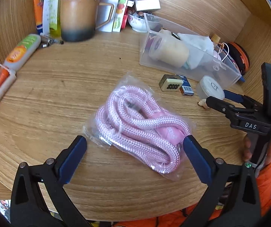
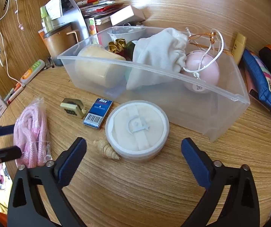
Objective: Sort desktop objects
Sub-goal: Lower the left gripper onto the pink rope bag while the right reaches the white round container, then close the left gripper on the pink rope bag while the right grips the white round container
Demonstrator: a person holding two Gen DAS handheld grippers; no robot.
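Lying flat in clear plastic, pink braided rope point(image 1: 139, 124) stays coiled.

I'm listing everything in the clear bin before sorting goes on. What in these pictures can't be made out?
- Clear bin floor, right wrist view: hidden under the white pouch and cream tub.
- Bowl contents, left wrist view: blurred, behind the bin's wall.
- Green object, right wrist view: mostly covered by the pouch.

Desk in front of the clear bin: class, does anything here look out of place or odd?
Yes. A bagged pink rope, tile, blue box, round tub and seashell lie loose on the desk outside the bin, which already holds sorted things. Nothing looks spilled or broken.
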